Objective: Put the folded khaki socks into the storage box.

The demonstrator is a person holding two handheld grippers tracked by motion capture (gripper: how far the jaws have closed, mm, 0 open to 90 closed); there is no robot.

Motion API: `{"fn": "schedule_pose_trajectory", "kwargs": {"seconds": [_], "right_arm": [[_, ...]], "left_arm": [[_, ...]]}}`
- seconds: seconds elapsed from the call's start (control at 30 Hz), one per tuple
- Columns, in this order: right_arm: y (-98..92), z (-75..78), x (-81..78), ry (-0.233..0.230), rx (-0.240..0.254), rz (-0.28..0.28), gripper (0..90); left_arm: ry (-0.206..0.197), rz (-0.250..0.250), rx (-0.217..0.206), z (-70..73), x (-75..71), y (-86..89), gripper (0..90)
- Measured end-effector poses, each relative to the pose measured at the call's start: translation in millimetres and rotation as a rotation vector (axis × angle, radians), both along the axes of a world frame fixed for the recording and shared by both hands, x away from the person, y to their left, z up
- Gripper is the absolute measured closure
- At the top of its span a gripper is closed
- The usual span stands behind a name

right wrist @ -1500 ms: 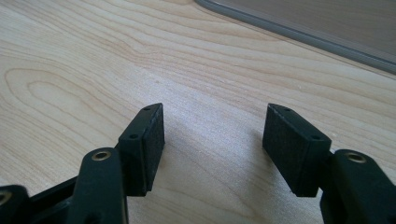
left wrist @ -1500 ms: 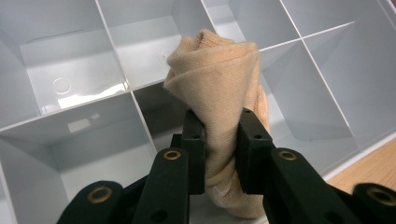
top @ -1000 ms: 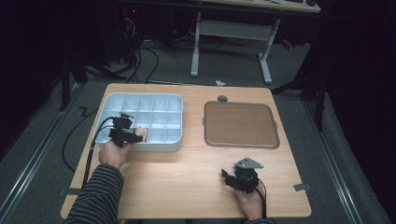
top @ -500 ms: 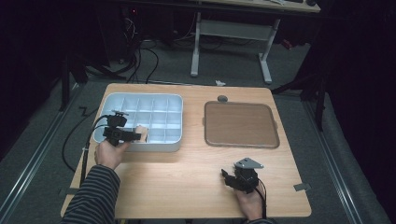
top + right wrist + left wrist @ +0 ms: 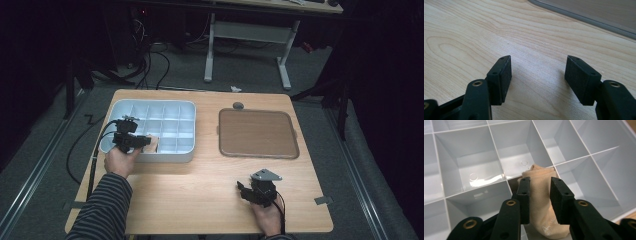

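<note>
Fingers [image 5: 560, 195] of the left gripper [image 5: 540, 195] sit on both sides of a rolled sock [image 5: 541, 202] and squeeze it at its middle. They have just been closing in on it. The sock stands up in one box of the tray [image 5: 474, 152], low in the middle of the left gripper view. In the high view the tray [image 5: 187, 155] is at the left.

The sock is soft tan cloth, so I think it is light and squashy. It will bend and could flop or unroll. It will not break. The best place to hold it looks like the thick middle of the roll, not the loose top.

The tray is smooth, shiny, pale blue plastic with thin straight walls.

The right gripper [image 5: 537, 75] is spread wide with nothing in it, low over the bare wooden desk [image 5: 461, 27]. A flat brown mat [image 5: 257, 132] with round corners lies at the right.
</note>
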State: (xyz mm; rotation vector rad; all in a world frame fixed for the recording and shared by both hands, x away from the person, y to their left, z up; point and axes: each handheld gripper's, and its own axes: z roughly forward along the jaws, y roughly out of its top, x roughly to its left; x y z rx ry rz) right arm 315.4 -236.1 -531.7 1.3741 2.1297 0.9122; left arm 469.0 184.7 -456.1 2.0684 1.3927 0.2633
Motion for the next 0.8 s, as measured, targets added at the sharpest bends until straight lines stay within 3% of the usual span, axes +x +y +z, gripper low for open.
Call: {"fn": "schedule_pose_trajectory", "kwargs": {"seconds": [0.2, 0.33, 0.63, 0.8], "right_arm": [[0.1, 0.0, 0.0, 0.000, -0.001, 0.001, 38.3], [0.2, 0.0, 0.0, 0.000, -0.001, 0.001, 38.3], [0.3, 0.0, -0.1, 0.001, 0.000, 0.000, 38.3], [0.3, 0.0, -0.1, 0.000, -0.001, 0.001, 38.3]], "left_arm": [[0.026, -0.007, 0.038, -6.9, 2.5, -4.8, 80.4], [0.022, -0.026, 0.105, -6.8, 2.8, -10.7, 82.8], [0.028, -0.027, 0.147, -9.8, 3.1, -12.0, 83.6], [0.058, -0.037, 0.168, -14.8, 5.2, -13.0, 84.8]]}}
